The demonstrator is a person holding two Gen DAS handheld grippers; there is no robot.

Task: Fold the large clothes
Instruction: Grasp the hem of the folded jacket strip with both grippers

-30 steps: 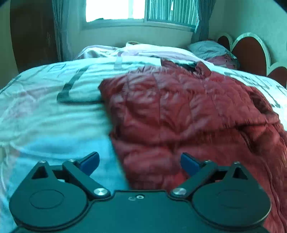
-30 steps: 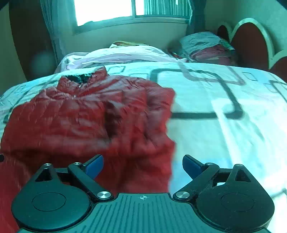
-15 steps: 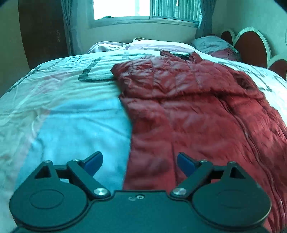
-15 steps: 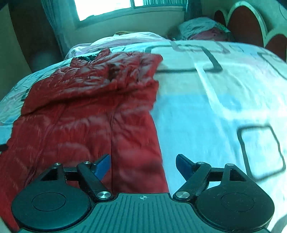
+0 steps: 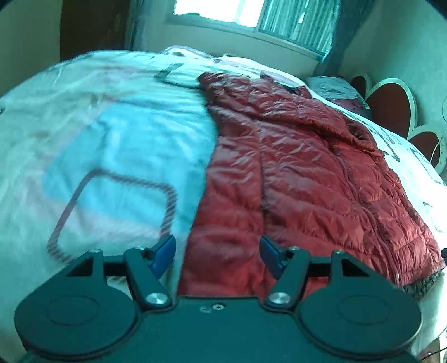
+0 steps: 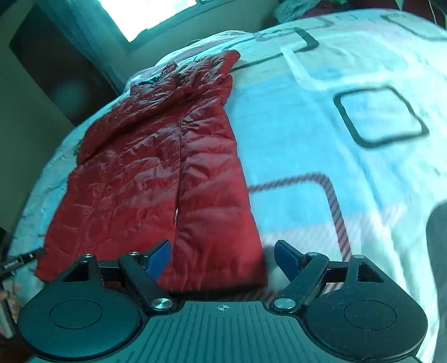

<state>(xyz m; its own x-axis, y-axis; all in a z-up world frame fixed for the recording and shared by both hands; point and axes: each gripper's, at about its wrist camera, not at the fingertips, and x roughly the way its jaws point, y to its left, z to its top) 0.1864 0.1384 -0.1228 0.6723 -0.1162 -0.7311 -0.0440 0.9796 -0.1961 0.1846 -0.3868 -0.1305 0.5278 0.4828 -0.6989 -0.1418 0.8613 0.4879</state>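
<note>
A long dark red quilted puffer coat [image 5: 301, 173] lies flat on the bed, collar toward the window, hem toward me, sleeves folded in over the body. It also shows in the right wrist view [image 6: 156, 173]. My left gripper [image 5: 216, 255] is open and empty, hovering over the coat's left hem corner. My right gripper [image 6: 222, 259] is open and empty, over the coat's right hem corner. Neither touches the fabric as far as I can tell.
The bed [image 5: 117, 145] has a white, blue and pink cover with rounded square outlines [image 6: 380, 117]. A window [image 5: 251, 14] and curtains stand beyond it. A red and white headboard [image 5: 391, 106] and pillows [image 5: 335, 86] are at the right.
Both grippers have pulled back from the coat's upper part toward its hem. The sleeves now lie folded over the body. Both grippers stay open.
</note>
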